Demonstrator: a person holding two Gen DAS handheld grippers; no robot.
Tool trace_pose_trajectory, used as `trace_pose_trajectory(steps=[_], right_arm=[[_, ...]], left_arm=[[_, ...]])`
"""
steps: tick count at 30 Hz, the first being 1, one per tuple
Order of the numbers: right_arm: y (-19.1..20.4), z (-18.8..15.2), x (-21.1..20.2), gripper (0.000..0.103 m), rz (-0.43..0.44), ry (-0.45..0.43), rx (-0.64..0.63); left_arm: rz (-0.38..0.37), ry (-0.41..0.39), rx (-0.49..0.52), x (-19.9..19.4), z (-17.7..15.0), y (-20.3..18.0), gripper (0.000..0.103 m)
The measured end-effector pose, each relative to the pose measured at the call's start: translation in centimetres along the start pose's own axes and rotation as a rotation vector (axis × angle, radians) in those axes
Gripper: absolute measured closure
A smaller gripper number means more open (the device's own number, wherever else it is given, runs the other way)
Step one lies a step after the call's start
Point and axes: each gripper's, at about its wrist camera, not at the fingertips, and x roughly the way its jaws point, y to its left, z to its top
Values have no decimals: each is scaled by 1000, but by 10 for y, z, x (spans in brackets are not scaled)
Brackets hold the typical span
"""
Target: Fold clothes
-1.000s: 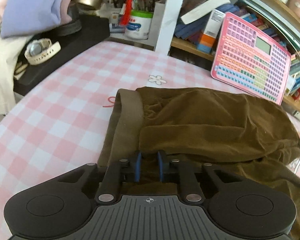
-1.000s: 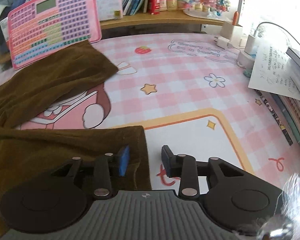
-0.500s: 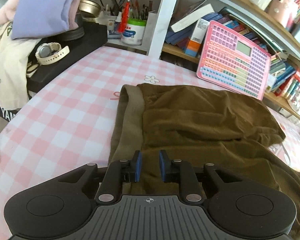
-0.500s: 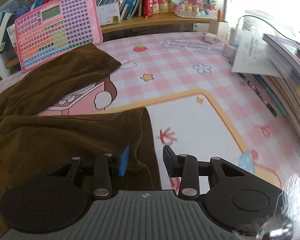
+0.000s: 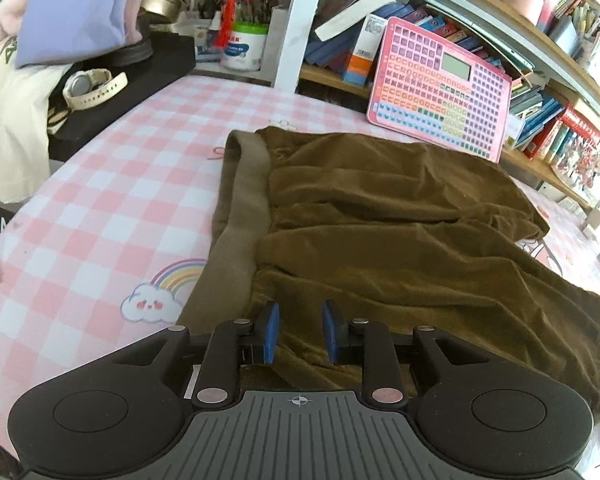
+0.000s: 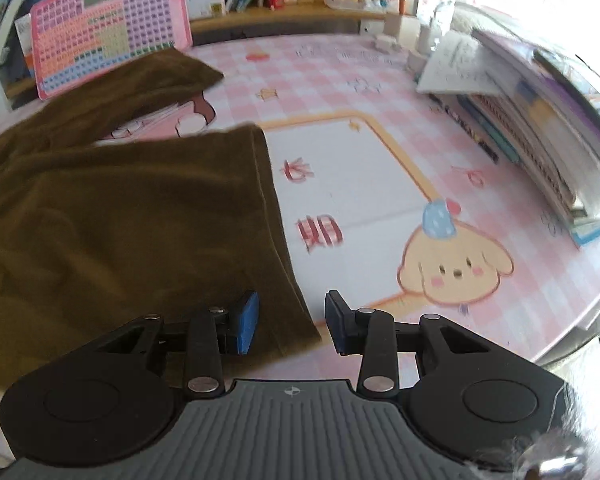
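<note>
Both claws hang over the brown trousers (image 5: 380, 232) with their jaws parted and nothing between the blue pads. From the left wrist camera, the left gripper (image 5: 299, 330) sits above the near edge of the garment, just to the right of the lighter waistband (image 5: 244, 208), and cloth shows in the gap between its fingers, though whether the pads touch the fabric is hard to say from this angle. From the right wrist camera, the right gripper (image 6: 292, 322) is spread wider and straddles the hem corner of one trouser leg (image 6: 140, 220): its left pad is over the cloth, its right pad over the bare mat. The trousers lie spread and wrinkled on a pink checked table mat (image 5: 100, 208), waistband toward the left, the two legs running off to the right with a strip of mat showing between them. A pink keyboard toy (image 5: 440, 88) leans against the bookshelf (image 5: 540, 20) just behind the garment's far edge. A stack of books (image 6: 540, 120), blurred in this view, lies at the right side of the mat, well apart from the trousers. A white wristwatch (image 5: 90, 88) rests on a black surface beyond the mat's left edge.
</note>
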Motion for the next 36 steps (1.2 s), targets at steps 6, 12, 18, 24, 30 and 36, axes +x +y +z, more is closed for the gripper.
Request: trace_pose_trajectory(steps=[6,12,18,24,30,36], right_arm=[[-8,7,10,70,-4,-17,-2],[-16,16,17,70,31,-23,-37],[-29,16,3,69,87,-43,-34],[-35,9,-11,69,151,-65,-44],[-44,-2,-21,69,183,-68,-51],[-60,-13,-30,69,193,-55,-50]], left_arm=[[8,18,-19,-2,-12,2,78],[58,-10,-61,-5,-19,-6,78],[86,-64,-62,-23,-13,-26,77],[80,-87,-42,-39,-22,-59,76],[62,-76,1,-54,-38,-90,76],[65,-73,-11,-68,-50,-110,75]])
